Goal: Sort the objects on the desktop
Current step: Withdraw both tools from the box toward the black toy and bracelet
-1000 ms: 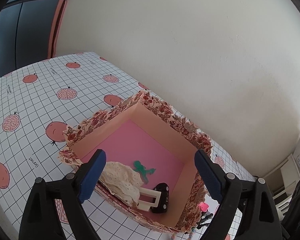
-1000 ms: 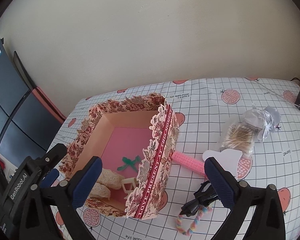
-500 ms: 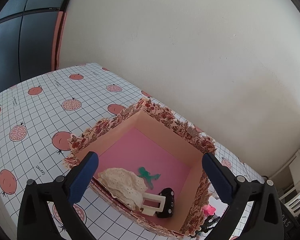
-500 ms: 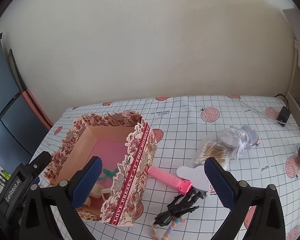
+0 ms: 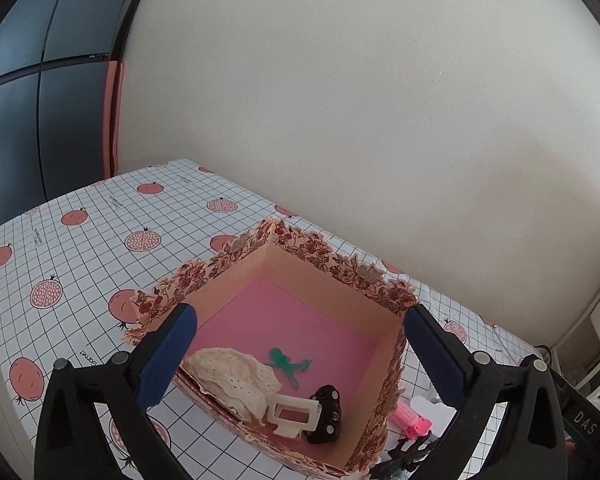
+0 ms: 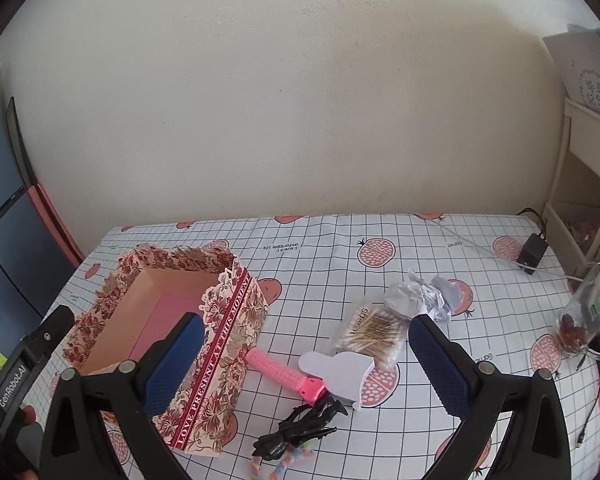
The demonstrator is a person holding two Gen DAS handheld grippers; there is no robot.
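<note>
A floral paper box (image 5: 332, 268) (image 6: 224, 344) with a pink floor stands on the table. In it lie a cream lace piece (image 5: 236, 376), a green bow (image 5: 288, 364), a cream hair clip (image 5: 292, 416) and a small black object (image 5: 326, 408). My left gripper (image 5: 300, 356) is open and empty above the box. My right gripper (image 6: 304, 364) is open and empty above a pink hair roller (image 6: 280, 372), a white card (image 6: 340, 368), a black claw clip (image 6: 300, 428), a pastel hair tie (image 6: 284, 460) and a bag of cotton swabs (image 6: 368, 332).
A crumpled silver wrapper (image 6: 420, 296) lies behind the swabs. A black adapter (image 6: 532, 252) with a cable sits at the far right, by a clear jar (image 6: 584, 316) and a white shelf (image 6: 580, 184). The wall runs along the table's far edge.
Both grippers have pulled back and risen from the table, so the box and the loose items look smaller and lower in both views. Both stay open.
</note>
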